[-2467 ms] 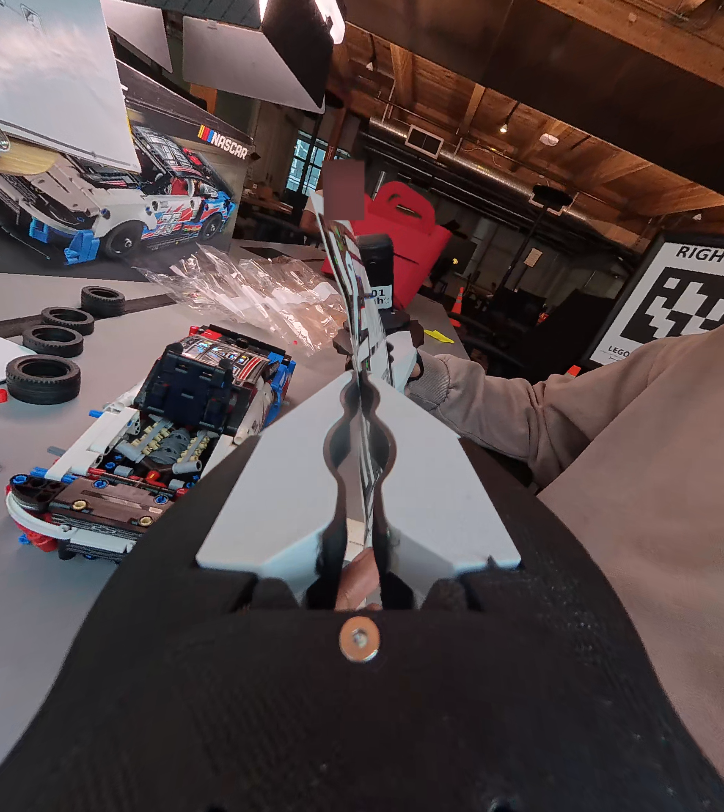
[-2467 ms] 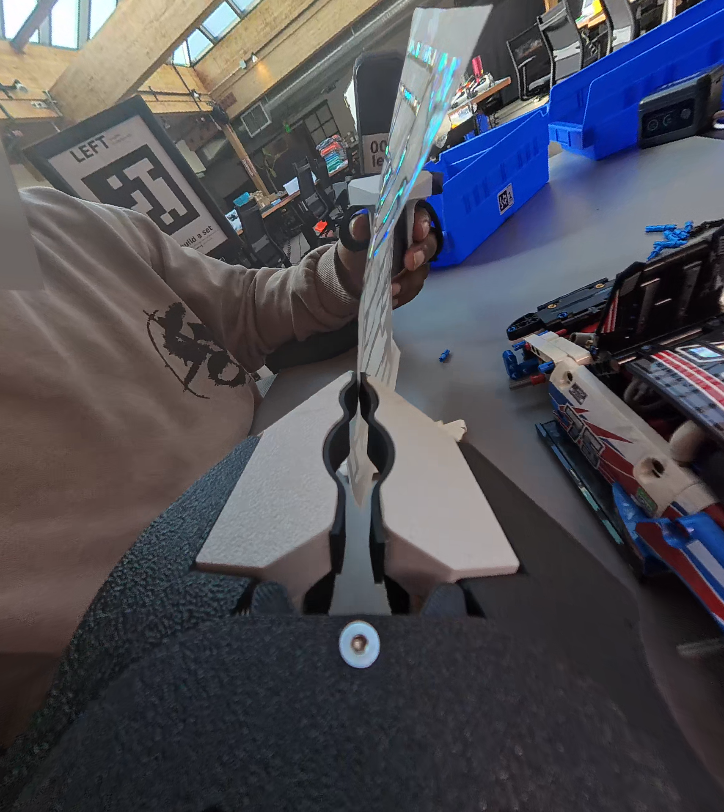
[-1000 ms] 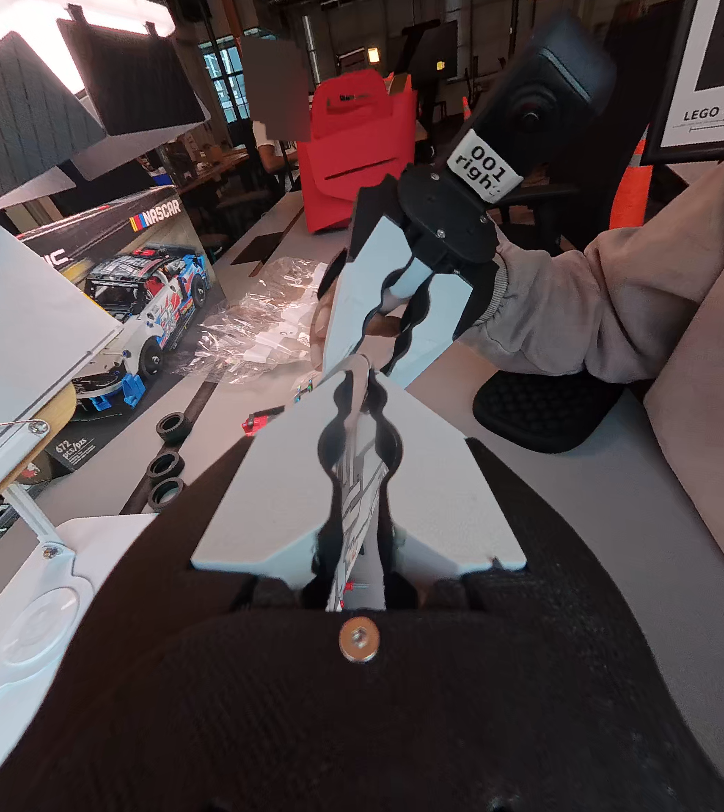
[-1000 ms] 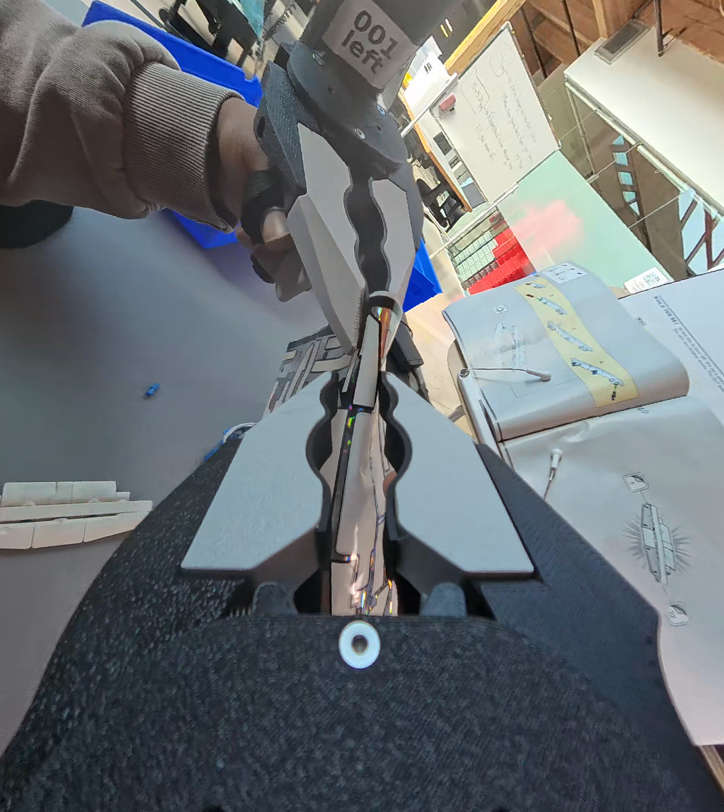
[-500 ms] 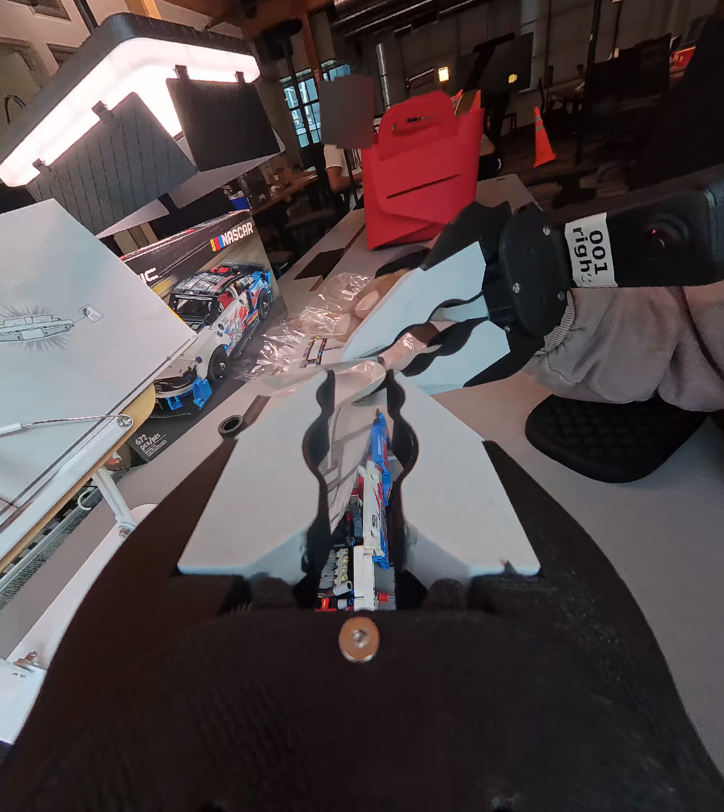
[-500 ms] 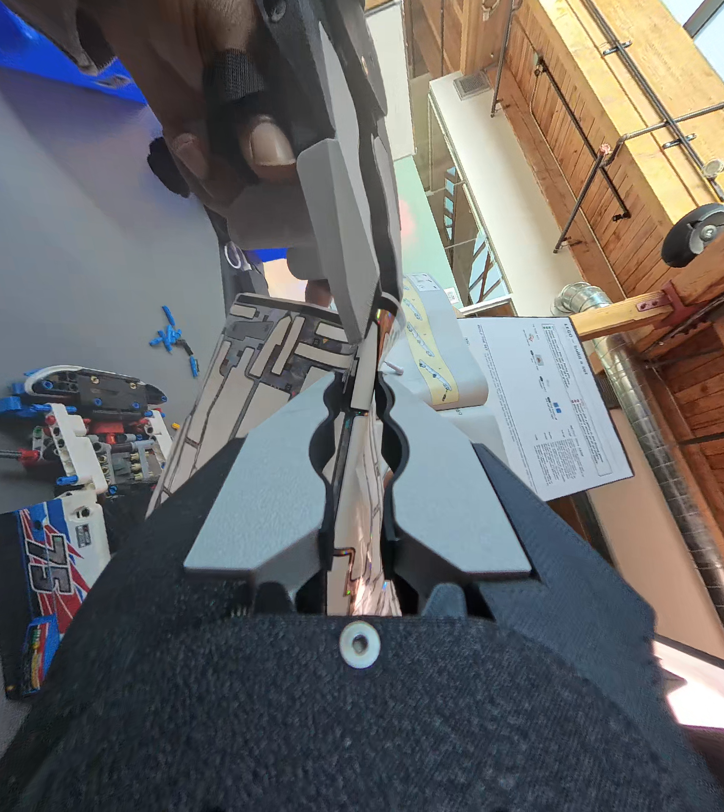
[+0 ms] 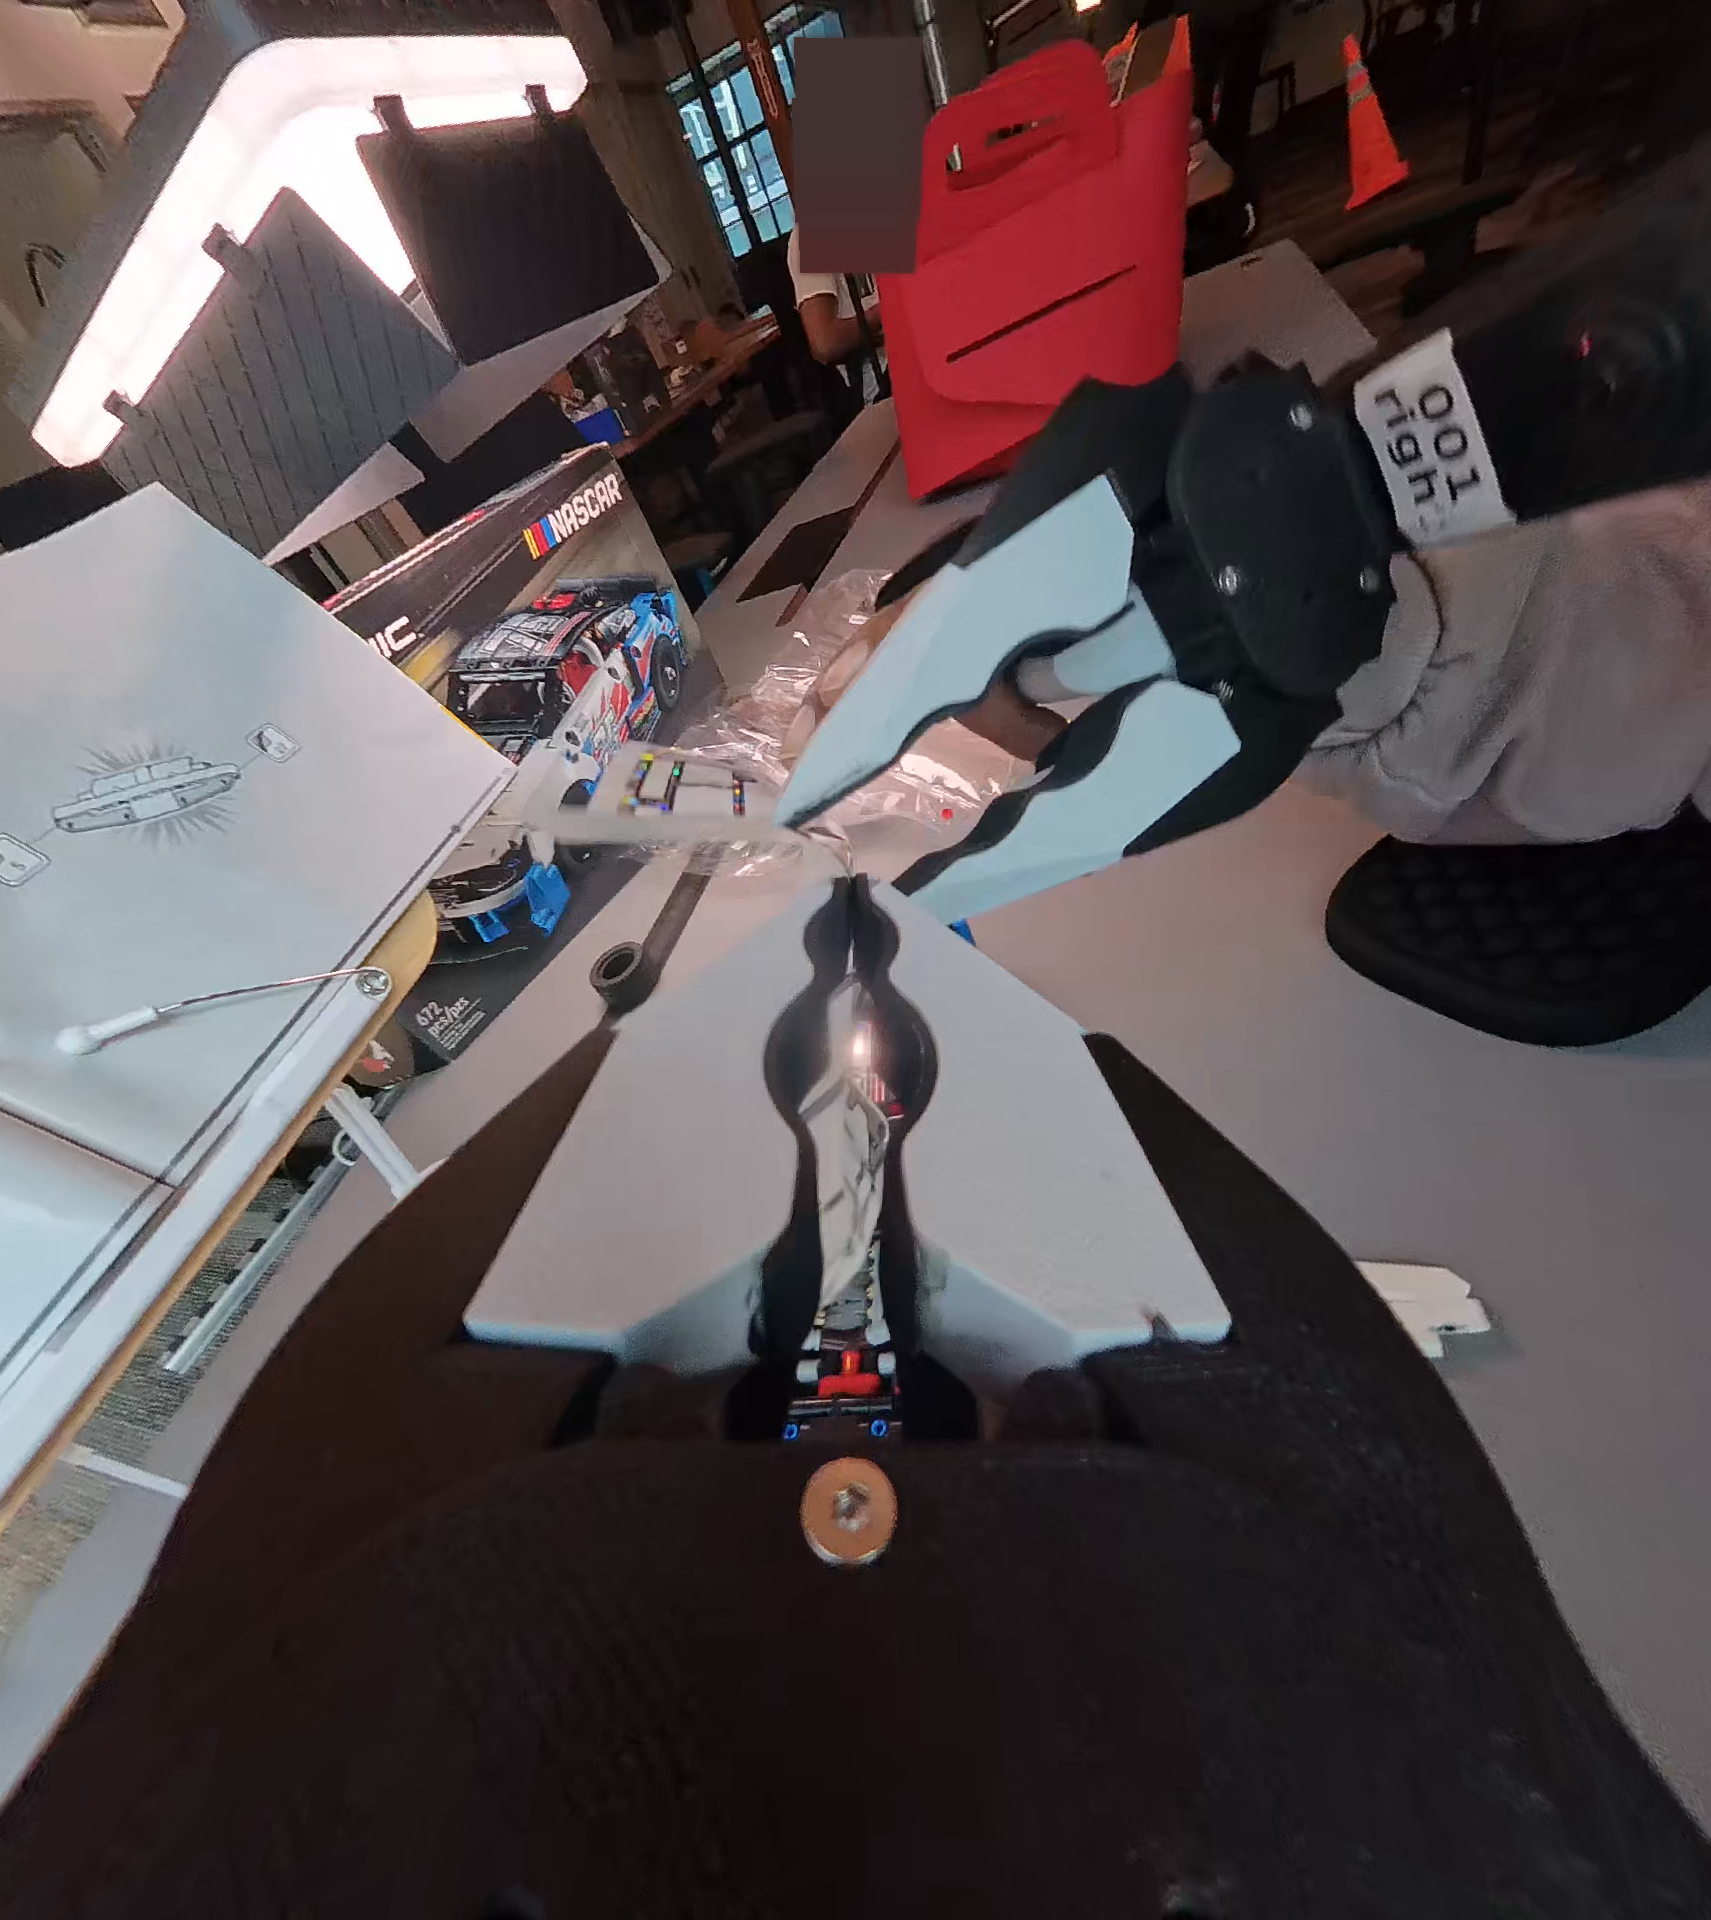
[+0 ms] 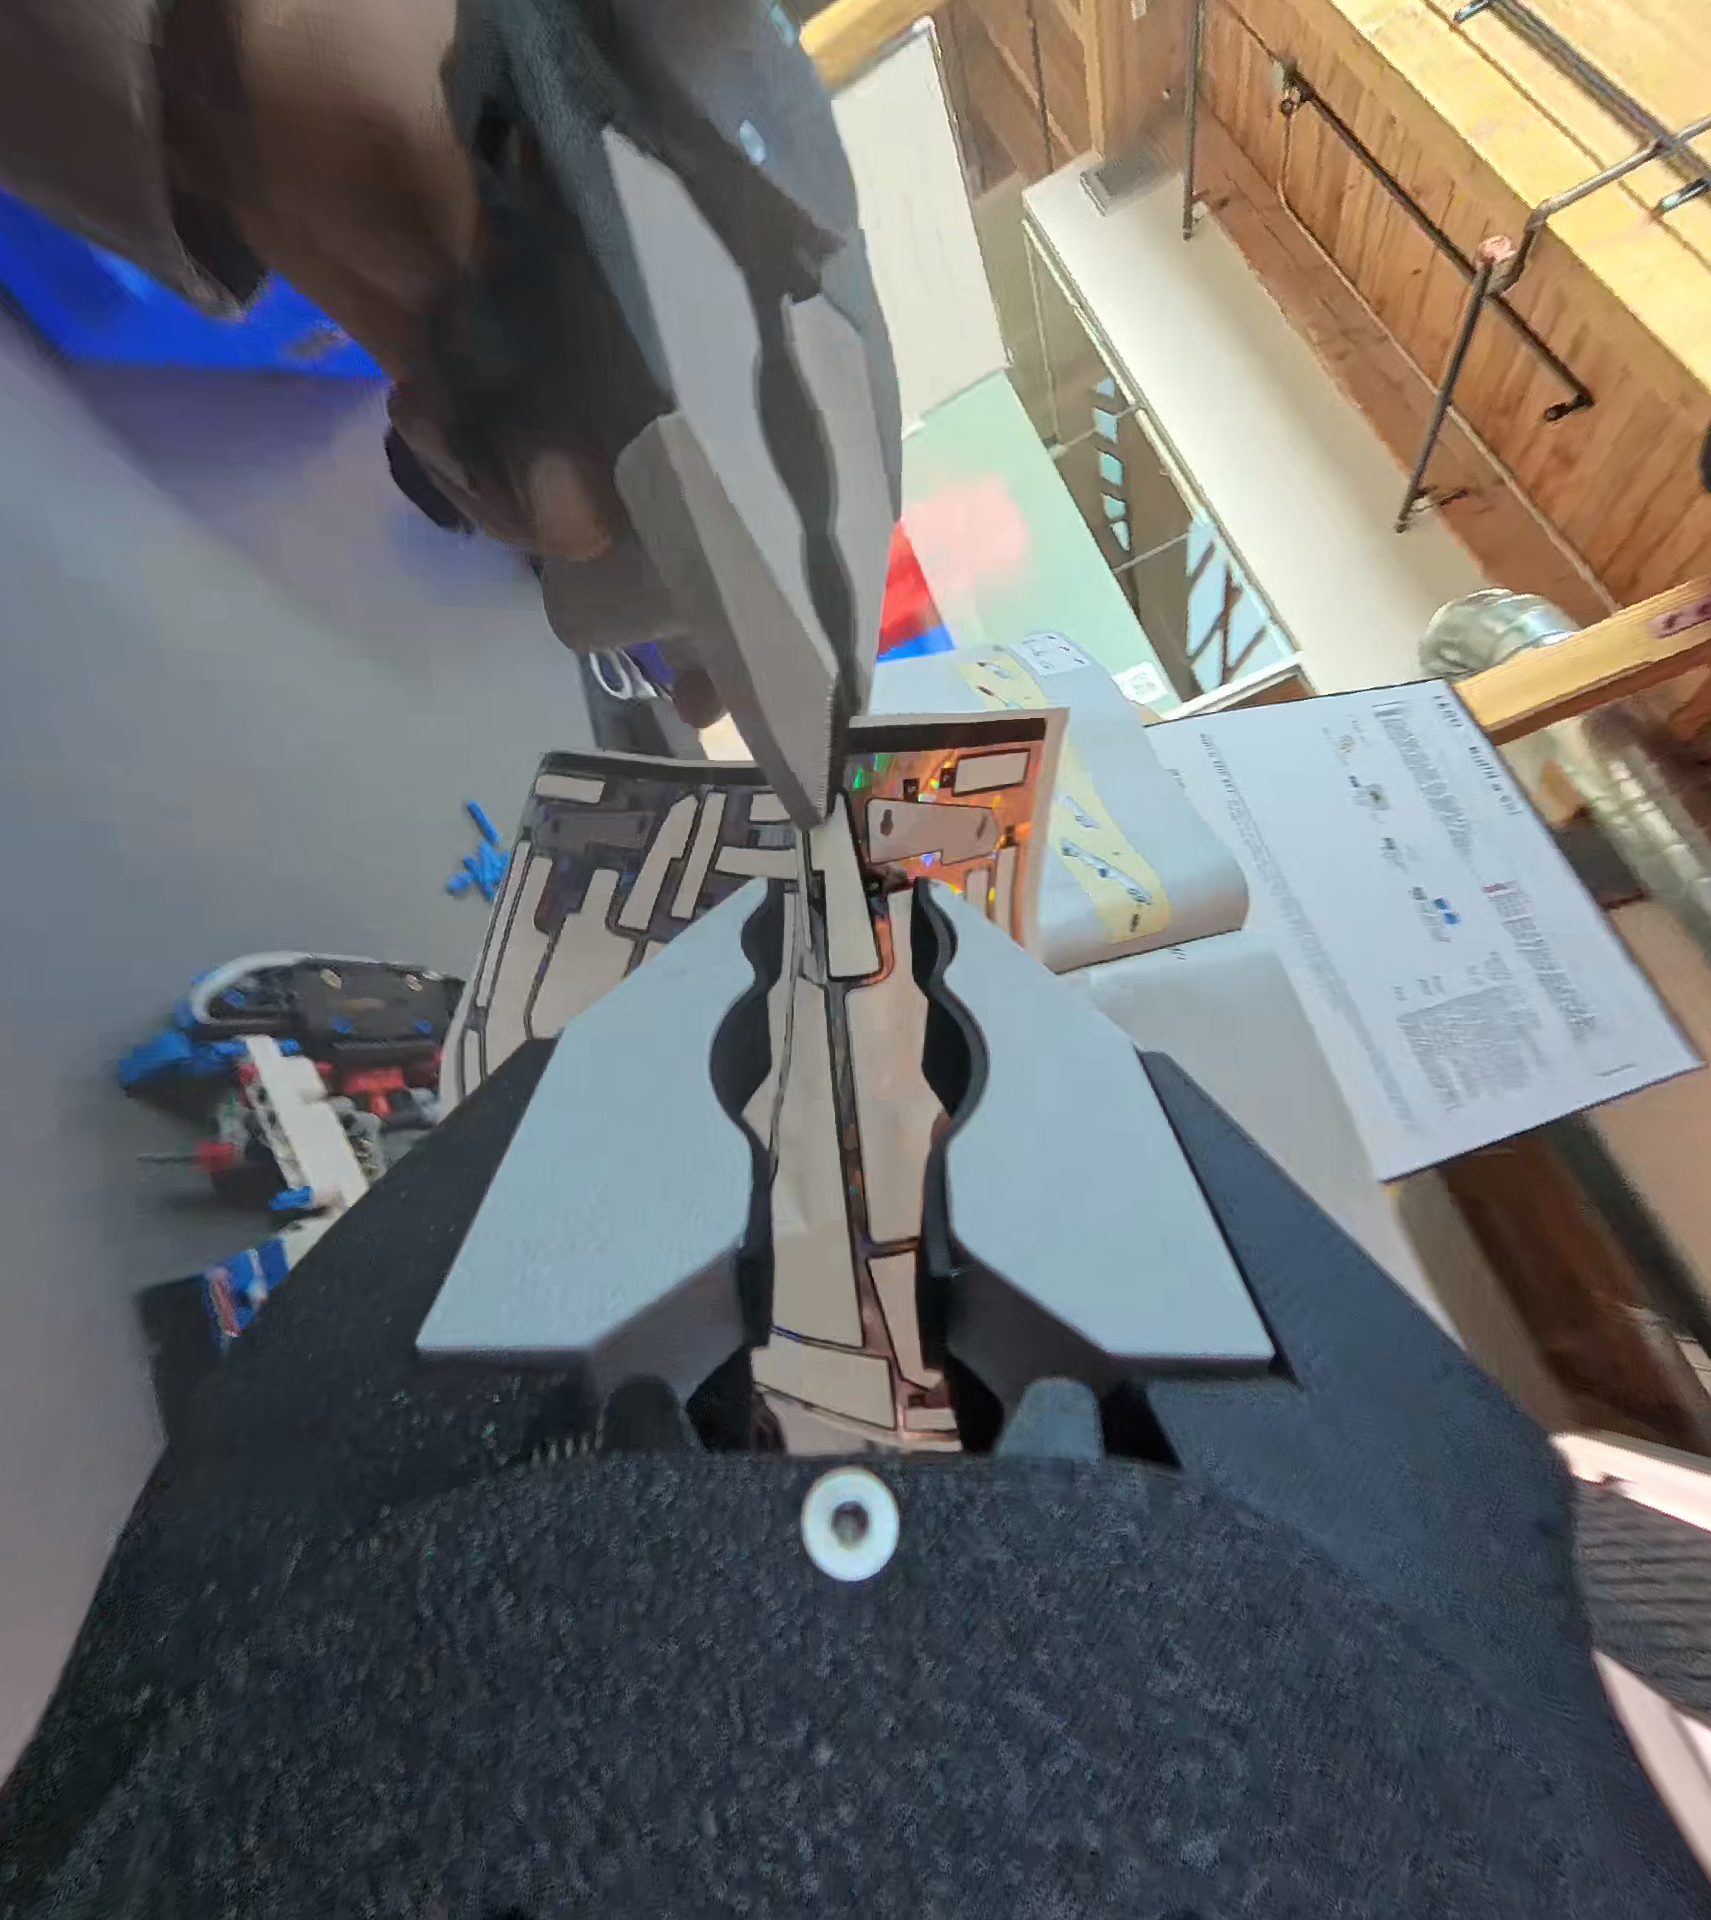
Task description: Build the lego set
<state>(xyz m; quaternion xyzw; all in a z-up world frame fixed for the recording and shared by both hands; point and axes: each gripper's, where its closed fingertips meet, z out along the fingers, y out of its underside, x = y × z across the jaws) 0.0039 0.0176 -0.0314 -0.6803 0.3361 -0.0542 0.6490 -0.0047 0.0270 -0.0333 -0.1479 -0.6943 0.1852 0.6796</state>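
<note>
A grey table (image 7: 1453, 1195) fills the lower right of the left wrist view, in a room with timber ceiling and brick walls. At the left edge of that view an open instruction booklet (image 7: 155, 810) rests tilted on a stand, with the set's box (image 7: 539, 623) behind it and crumpled clear bags (image 7: 830, 717) at centre. A red carrier (image 7: 1027, 270) stands in the upper middle, a lit lamp panel (image 7: 238, 177) in the upper left, and one black tyre (image 7: 619, 972) lies on the table near the box. In the right wrist view the half-built lego car (image 8: 300, 1081) lies at the left middle on the table, loose blue pins (image 8: 477, 857) above it and a blue bin (image 8: 134, 312) in the upper left. The left gripper (image 7: 851, 896) has its tips pressed together on a peeled sticker strip (image 8: 846, 904), pinched where it lifts from the shiny sticker sheet (image 8: 622, 873). The right gripper (image 8: 846, 920) is parted: its fingers (image 8: 622, 1143) stand apart on either side of the sheet, which runs between them, and from these views I cannot tell whether either one touches it. In the left wrist view the sheet (image 7: 674, 800) shows edge-on at centre, beside the right gripper's upper tip.
</note>
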